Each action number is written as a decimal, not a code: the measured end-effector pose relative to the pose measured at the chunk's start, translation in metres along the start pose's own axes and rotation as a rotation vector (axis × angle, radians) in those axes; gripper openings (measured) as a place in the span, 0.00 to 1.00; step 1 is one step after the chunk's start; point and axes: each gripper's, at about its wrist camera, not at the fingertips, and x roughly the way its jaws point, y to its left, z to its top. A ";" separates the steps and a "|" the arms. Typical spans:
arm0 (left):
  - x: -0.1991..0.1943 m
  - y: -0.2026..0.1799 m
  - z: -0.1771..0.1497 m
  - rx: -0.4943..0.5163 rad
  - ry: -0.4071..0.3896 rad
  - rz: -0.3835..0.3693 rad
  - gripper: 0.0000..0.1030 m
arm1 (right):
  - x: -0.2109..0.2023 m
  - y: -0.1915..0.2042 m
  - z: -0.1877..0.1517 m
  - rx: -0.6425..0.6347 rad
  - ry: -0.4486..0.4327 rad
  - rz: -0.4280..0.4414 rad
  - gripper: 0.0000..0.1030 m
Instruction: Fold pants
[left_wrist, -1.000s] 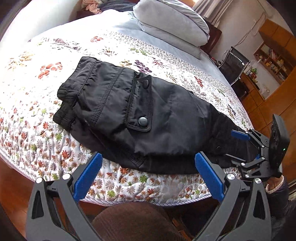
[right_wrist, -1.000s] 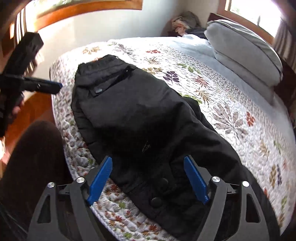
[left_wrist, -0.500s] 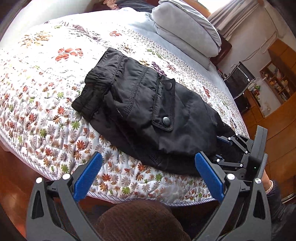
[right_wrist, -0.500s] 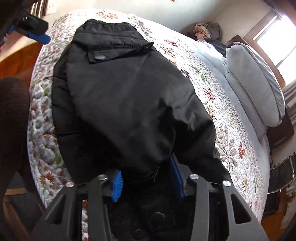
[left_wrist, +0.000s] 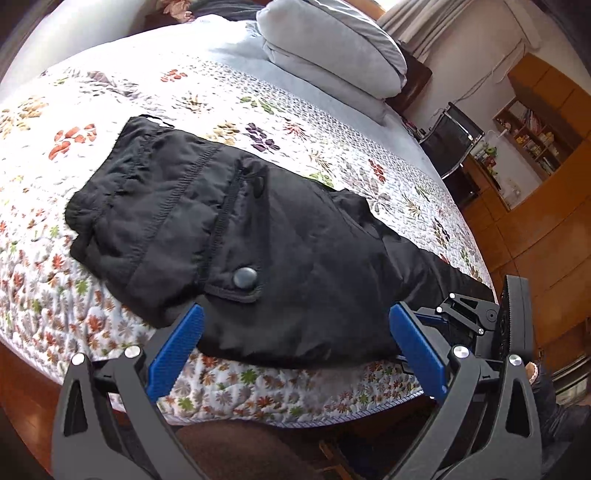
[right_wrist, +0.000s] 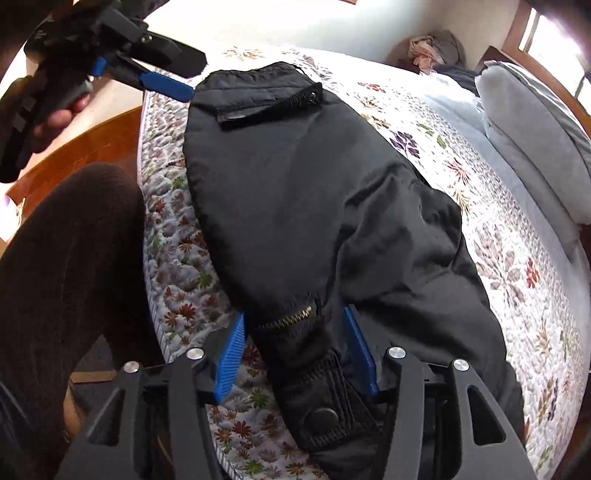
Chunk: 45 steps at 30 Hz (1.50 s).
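Observation:
Black padded pants (left_wrist: 258, 236) lie folded lengthwise along the near edge of the flower-print bed, waistband at the left in the left wrist view. My left gripper (left_wrist: 295, 350) is open, its blue fingers either side of the pants' near edge below a snap pocket. My right gripper (right_wrist: 295, 350) has its jaws partly closed around the leg end of the pants (right_wrist: 295, 229), near a zipper (right_wrist: 291, 319) and a snap tab. It also shows in the left wrist view (left_wrist: 476, 325) at the pants' right end.
The flowered quilt (left_wrist: 332, 158) covers the bed; grey pillows (left_wrist: 332, 48) lie at the far side. My brown-clad leg (right_wrist: 66, 266) is by the bed edge. A chair (left_wrist: 454, 140) and wooden shelves (left_wrist: 532, 129) stand at the right.
My right gripper moved onto the leg end and narrowed its jaws around the fabric. My left gripper moved closer to the pants' near edge, still open.

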 end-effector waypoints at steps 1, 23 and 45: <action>0.009 -0.008 0.003 0.015 0.018 -0.014 0.97 | -0.008 -0.007 -0.005 0.044 -0.022 0.017 0.53; 0.177 -0.123 -0.003 0.346 0.291 0.093 0.97 | -0.045 -0.201 -0.166 0.728 0.098 -0.206 0.66; 0.140 -0.146 -0.043 0.258 0.311 0.077 0.97 | -0.194 -0.194 -0.540 1.868 -0.734 -0.066 0.77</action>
